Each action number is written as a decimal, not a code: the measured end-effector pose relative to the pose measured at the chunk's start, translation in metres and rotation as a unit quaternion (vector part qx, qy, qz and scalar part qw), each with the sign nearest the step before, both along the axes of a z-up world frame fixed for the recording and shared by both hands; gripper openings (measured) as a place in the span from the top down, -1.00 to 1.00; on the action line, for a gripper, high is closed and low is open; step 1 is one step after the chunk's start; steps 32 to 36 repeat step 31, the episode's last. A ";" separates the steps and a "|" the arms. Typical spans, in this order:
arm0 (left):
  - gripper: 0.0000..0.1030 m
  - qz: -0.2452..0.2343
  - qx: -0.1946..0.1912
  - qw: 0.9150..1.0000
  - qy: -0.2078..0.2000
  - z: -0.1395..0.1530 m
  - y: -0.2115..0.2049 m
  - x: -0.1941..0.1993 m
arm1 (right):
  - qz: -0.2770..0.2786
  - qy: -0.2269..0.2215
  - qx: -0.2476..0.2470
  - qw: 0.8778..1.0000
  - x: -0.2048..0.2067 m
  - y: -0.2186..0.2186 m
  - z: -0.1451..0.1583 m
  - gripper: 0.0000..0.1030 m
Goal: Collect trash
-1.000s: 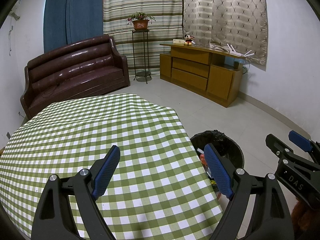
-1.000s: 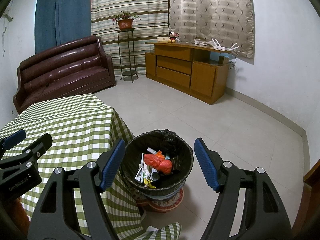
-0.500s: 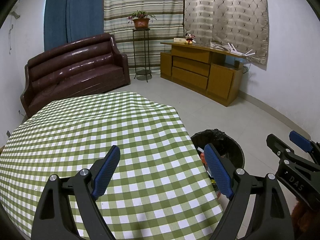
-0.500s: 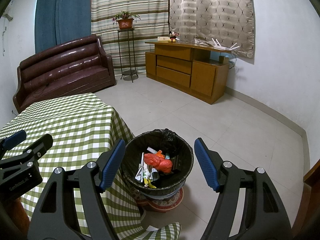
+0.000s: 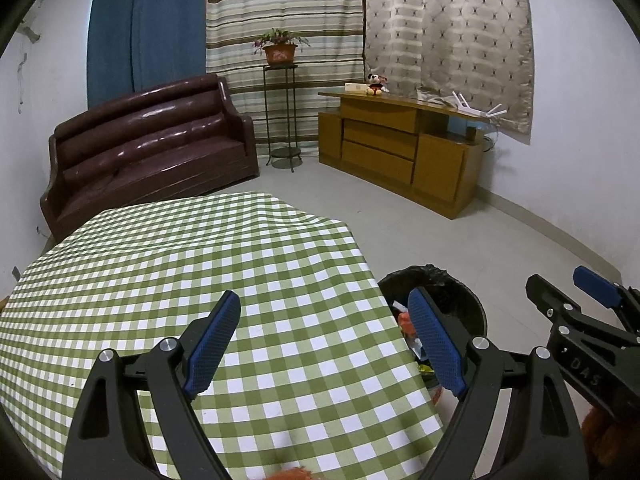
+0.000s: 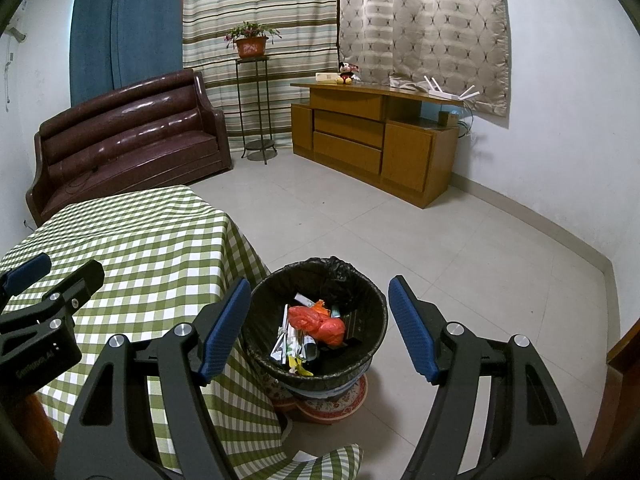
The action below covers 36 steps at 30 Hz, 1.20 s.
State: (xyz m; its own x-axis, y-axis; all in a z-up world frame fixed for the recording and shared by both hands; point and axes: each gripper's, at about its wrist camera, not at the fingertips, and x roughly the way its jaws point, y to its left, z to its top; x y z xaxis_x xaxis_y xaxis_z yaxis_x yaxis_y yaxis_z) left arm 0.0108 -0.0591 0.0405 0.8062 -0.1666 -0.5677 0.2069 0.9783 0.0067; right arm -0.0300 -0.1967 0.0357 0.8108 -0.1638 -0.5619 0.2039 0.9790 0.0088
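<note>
A black-lined trash bin (image 6: pixel 280 356) stands on the floor beside the table's right edge. Inside it lie an orange plastic bag (image 6: pixel 320 322) and several paper scraps and wrappers. My right gripper (image 6: pixel 320 328) hangs above the bin, open, nothing between its blue pads. My left gripper (image 5: pixel 326 340) hovers open over the green checked tablecloth (image 5: pixel 180 272), empty too. In the left wrist view the bin (image 5: pixel 448 292) shows partly behind the table corner, and the right gripper (image 5: pixel 576 304) shows at the right edge. The tabletop carries no trash in view.
A dark brown sofa (image 5: pixel 148 152) stands behind the table. A metal plant stand with a potted plant (image 5: pixel 280 50) and a wooden cabinet (image 5: pixel 400 152) line the far wall. The tiled floor (image 6: pixel 440 240) stretches right of the bin.
</note>
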 end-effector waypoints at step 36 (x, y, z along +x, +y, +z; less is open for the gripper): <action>-0.64 0.006 0.005 1.000 0.014 -0.006 0.006 0.009 | 0.003 0.004 -0.001 1.000 -0.001 0.003 -0.008 -0.36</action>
